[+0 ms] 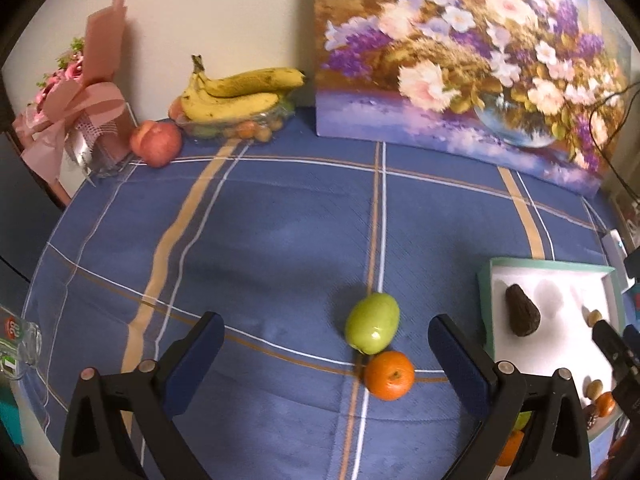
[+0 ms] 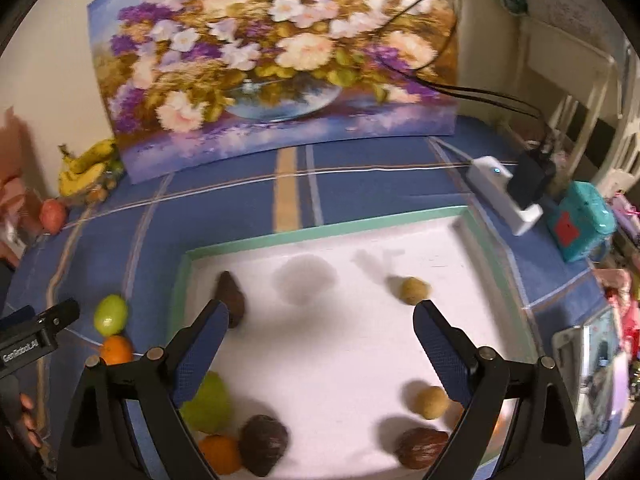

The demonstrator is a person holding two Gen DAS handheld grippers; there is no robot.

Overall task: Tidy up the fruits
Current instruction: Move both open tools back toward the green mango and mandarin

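Left wrist view: left gripper [image 1: 326, 364] hovers, jaws wide and empty, framing a green fruit [image 1: 373, 323] touching an orange [image 1: 389, 375] — beside the white tray [image 1: 558, 280], likely their destination.

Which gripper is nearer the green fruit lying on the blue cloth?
Left. The left gripper hangs open right over the green fruit, which lies between its fingers. The right gripper is open over the white tray, off to the side.

Glossy green fruit [image 1: 373, 329], matt orange [image 1: 389, 375], woven cloth tablecloth [image 1: 260, 240]
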